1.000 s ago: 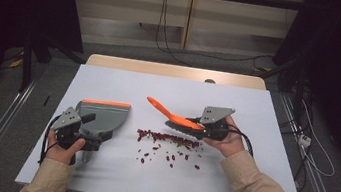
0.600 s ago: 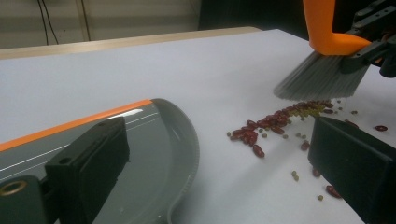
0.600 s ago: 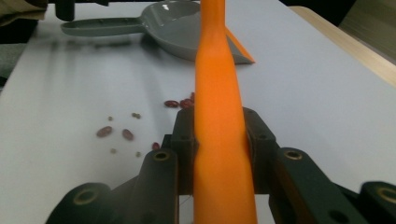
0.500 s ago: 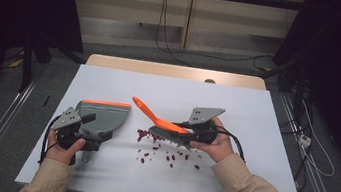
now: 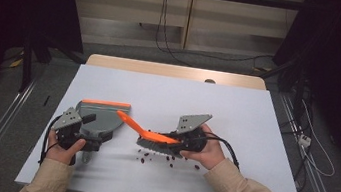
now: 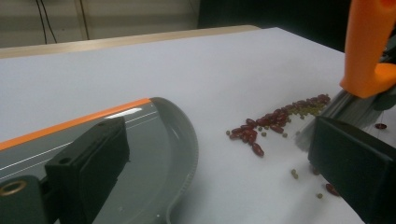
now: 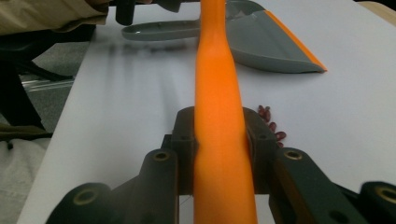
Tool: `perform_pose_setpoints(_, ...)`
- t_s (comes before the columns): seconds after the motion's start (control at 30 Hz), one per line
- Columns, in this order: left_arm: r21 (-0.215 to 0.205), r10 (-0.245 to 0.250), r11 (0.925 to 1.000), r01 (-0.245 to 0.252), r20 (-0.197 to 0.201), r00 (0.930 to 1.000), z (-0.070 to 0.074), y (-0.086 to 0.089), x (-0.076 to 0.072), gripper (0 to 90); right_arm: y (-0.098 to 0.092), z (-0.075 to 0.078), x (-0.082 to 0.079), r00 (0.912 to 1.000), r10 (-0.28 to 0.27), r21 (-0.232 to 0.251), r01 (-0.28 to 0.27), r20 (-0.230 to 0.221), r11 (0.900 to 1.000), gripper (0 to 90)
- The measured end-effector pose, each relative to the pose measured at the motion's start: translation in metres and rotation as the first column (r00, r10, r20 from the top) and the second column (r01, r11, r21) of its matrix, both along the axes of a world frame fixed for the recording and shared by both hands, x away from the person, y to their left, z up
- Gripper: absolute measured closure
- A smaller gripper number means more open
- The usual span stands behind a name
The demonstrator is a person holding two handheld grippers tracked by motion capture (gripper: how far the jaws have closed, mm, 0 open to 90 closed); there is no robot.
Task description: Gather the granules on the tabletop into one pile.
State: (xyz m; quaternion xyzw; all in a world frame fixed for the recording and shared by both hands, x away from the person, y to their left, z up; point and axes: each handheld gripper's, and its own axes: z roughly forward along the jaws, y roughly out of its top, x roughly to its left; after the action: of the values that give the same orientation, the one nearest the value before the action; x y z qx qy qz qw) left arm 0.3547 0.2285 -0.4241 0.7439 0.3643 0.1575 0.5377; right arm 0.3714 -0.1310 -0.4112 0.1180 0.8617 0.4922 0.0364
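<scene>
Your right gripper (image 7: 219,154) is clamped on the orange handle of the brush (image 5: 150,136); in the right gripper view both jaws press the handle from the two sides. The grey bristles rest on the white table (image 5: 256,118), and the beans (image 6: 275,119) lie just in front of them and a little behind, near your right hand (image 5: 206,151).

Your left gripper (image 5: 72,130) is at the handle of the grey dustpan (image 5: 102,117). I cannot tell from the pictures if its jaws really press on the handle, because in the left gripper view they stand wide around the pan's edge.

Compared with one second ago, the brush has travelled to the left, toward the dustpan, and the wide band of beans is now pushed together into a shorter heap. Some beans stayed behind the bristles. The dustpan and your left hand have kept their place. I judge the sweep is about half done: the heap is closer to the orange lip of the pan, but not touching it.
</scene>
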Motion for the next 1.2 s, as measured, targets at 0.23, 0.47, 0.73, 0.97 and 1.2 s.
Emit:
perform_pose_setpoints(0.23, 0.002, 0.0, 1.0, 0.0, 0.001, 1.0, 0.0, 0.0, 0.0, 5.1, 0.009, -0.002, -0.006, 0.999, 0.034, 0.003, -0.034, -0.028, 0.999, 71.6)
perform_pose_setpoints(0.47, 0.002, 0.001, 1.0, -0.001, 0.0, 1.0, 0.0, 0.0, 0.0, 5.1, 0.021, -0.006, -0.013, 0.9959, 0.064, 0.002, -0.064, -0.065, 0.998, 71.6)
perform_pose_setpoints(0.73, 0.001, 0.005, 1.0, -0.005, 0.0, 1.0, 0.0, 0.002, 0.001, 5.1, 0.031, -0.01, -0.018, 0.9888, 0.101, 0.008, -0.101, -0.11, 0.995, 71.6)
perform_pose_setpoints(0.97, -0.002, 0.008, 1.0, -0.008, 0.001, 1.0, 0.0, 0.002, 0.001, 5.2, 0.038, -0.019, -0.018, 0.9853, 0.101, -0.016, -0.104, -0.138, 0.994, 71.6)
perform_pose_setpoints(1.2, -0.001, 0.018, 0.9998, -0.018, 0.0, 0.9998, 0.0, 0.005, 0.001, 5.9, 0.035, -0.019, -0.01, 0.9898, 0.074, -0.027, -0.077, -0.122, 0.997, 71.6)
